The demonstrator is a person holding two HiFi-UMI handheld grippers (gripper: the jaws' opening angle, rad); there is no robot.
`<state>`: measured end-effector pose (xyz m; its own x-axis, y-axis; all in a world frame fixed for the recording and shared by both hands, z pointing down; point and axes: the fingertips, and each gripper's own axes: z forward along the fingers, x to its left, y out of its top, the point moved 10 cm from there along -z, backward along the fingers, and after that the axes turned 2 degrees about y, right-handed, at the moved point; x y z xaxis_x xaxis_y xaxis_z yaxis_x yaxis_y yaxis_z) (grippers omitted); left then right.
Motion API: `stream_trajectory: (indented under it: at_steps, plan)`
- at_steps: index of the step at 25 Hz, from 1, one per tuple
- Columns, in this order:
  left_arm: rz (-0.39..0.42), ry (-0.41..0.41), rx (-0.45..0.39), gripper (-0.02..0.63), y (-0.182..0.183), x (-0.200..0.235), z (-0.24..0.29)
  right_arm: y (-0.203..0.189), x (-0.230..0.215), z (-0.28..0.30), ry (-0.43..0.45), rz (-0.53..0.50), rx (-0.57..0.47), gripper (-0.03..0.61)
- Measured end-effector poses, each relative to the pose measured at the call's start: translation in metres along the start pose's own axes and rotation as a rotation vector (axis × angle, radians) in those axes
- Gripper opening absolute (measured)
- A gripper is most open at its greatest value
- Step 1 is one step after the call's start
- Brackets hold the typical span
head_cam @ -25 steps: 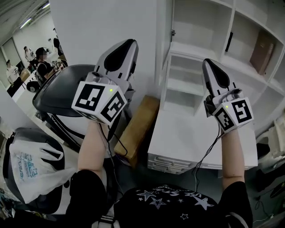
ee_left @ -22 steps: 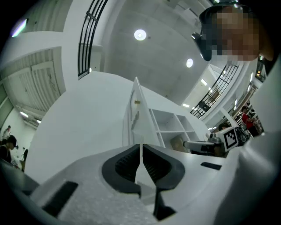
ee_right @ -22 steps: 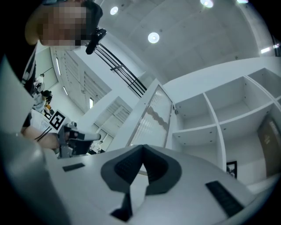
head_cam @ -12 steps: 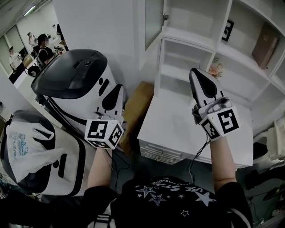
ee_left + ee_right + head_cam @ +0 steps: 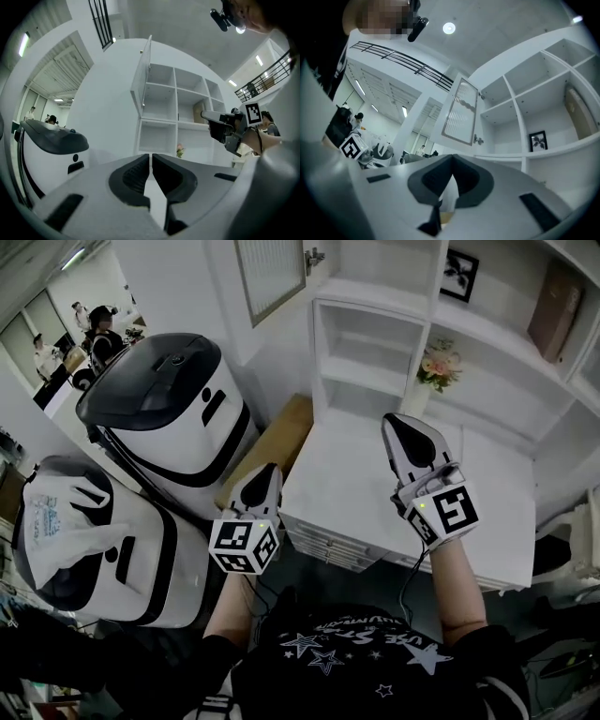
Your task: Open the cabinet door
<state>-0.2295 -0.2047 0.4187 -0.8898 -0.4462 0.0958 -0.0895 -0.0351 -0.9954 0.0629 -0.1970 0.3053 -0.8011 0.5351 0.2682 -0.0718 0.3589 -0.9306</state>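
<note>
The white cabinet door [image 5: 270, 274], with a ribbed pane, stands swung open at the upper left of the white shelf unit [image 5: 375, 352]. It shows edge-on in the left gripper view [image 5: 143, 79] and with its small knob in the right gripper view [image 5: 461, 111]. My left gripper [image 5: 267, 470] hangs low beside the drawer unit, shut and empty, its jaws together [image 5: 151, 157]. My right gripper [image 5: 397, 423] hovers over the drawer unit's white top [image 5: 356, 493], pointing at the shelves, jaws closed with nothing between them [image 5: 451, 161]. Neither touches the door.
Two white and black bins [image 5: 178, 399] stand at the left, the nearer one [image 5: 131, 559] draped with a plastic bag [image 5: 56, 521]. A cardboard sheet [image 5: 272, 451] leans between bins and drawers. Flowers [image 5: 436, 362], a framed picture [image 5: 459, 273] and a brown book [image 5: 548, 320] sit on the shelves.
Both grippers have come down, the left one much further, from shelf height to beside the drawer unit. The head view now shows the open door and shelves higher up.
</note>
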Motion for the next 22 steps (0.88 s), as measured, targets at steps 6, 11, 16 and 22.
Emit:
stream_trajectory:
  at_steps: [6, 11, 16, 22]
  plan:
    - [0.025, 0.034, 0.052, 0.028, -0.026, -0.068, -0.018, -0.029, -0.019, -0.053, 0.031, 0.073, 0.013, 0.006]
    - [0.005, 0.104, 0.103, 0.028, -0.055, -0.113, -0.045, -0.06, -0.02, -0.082, 0.115, 0.143, 0.051, 0.006]
    - [-0.017, 0.16, 0.167, 0.028, -0.075, -0.132, -0.077, -0.083, -0.009, -0.093, 0.189, 0.238, 0.068, 0.006]
    - [-0.041, 0.226, 0.188, 0.028, -0.091, -0.135, -0.099, -0.1, 0.012, -0.096, 0.243, 0.248, 0.123, 0.006]
